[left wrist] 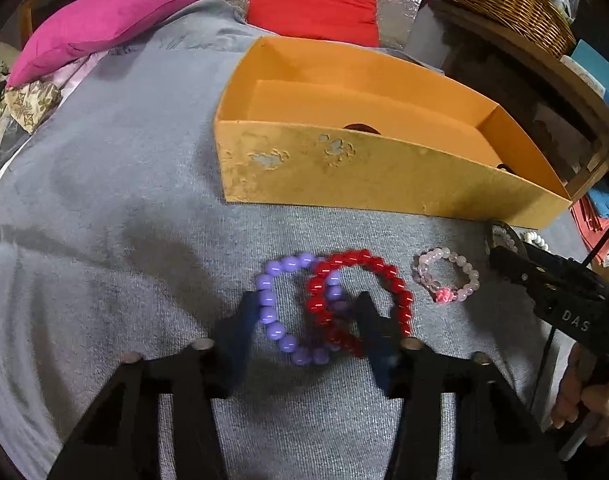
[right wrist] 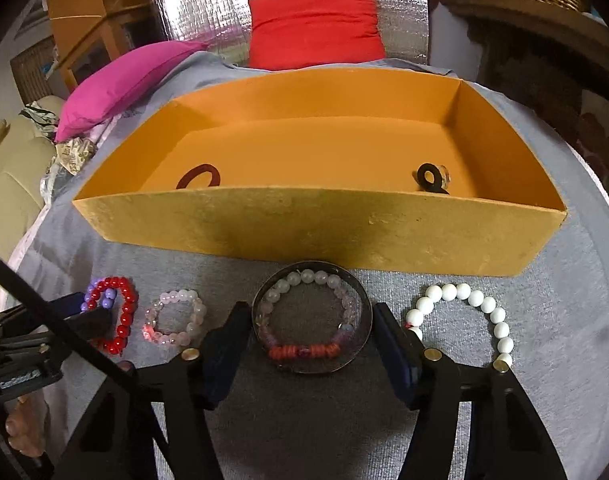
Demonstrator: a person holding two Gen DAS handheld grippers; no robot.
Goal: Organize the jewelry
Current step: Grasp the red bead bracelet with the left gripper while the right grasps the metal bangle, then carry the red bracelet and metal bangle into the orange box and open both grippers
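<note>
A row of bracelets lies on a grey cloth (left wrist: 116,184) in front of an open orange box (right wrist: 312,228).

The left wrist view shows the left tongs (left wrist: 304,312) partly open, astride a purple bracelet (left wrist: 272,312) and a red bracelet (left wrist: 388,280) that overlap. One finger stands just outside the purple beads, the other inside the red ring; whether either pad touches the beads is hard to judge, and nothing looks lifted. Beside them lies a small pale pink bracelet (left wrist: 446,278) with a pink flower bead. The right tongs enter at that view's right edge, with a hand (left wrist: 592,400) below them.

Only the right wrist view shows the right tongs (right wrist: 310,332) open wide, their fingers either side of a dark metal bangle (right wrist: 362,312) that rings a pale bead bracelet (right wrist: 304,280) with an orange wound section. The pads stand just outside the bangle, not clearly pressing. A white bead bracelet (right wrist: 480,304) lies to the right, its near end hidden behind the tongs.

That view also looks into the box: a dark loop (right wrist: 198,178), cut off by the front wall, and a small black ring-like piece (right wrist: 432,176), too small to identify. From the left wrist both are nearly hidden.
</note>
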